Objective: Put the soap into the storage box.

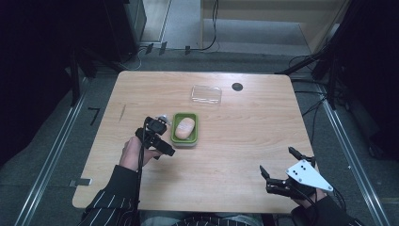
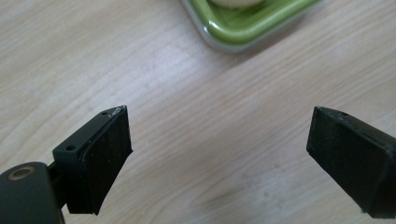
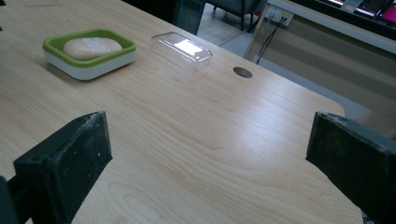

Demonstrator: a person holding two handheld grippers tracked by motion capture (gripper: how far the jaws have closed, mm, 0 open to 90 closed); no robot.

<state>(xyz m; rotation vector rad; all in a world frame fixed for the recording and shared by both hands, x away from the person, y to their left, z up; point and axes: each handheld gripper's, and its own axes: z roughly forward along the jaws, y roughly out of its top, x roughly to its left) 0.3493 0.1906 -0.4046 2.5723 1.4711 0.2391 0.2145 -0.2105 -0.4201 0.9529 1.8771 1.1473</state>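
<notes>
The desk (image 1: pixel 235 150) carried a green dish (image 1: pixel 185 139) near its middle, a clear lid (image 1: pixel 206 94) lying apart from it toward the far edge, and a dark round hole (image 1: pixel 237 86) just beside the lid. In the dish lay one pale soap bar (image 1: pixel 184 128), on its side and loose, with nothing else in the dish. The lid held nothing.

The left gripper (image 1: pixel 159 136) hovered just left of the dish, jaws apart and empty; its own view looked down on bare wood with the dish corner (image 2: pixel 243 28) ahead. The right gripper (image 1: pixel 282 169) rested near the front right edge, well apart from everything, jaws also wide and empty.

The likely risk, as I judged it, lay in the dish: it looked light, so a jaw nudging its rim could slide or tip it and roll the soap out. The lid looked thin and slick, and a pinch on its edge might let it squirt free toward the hole or the far edge.
</notes>
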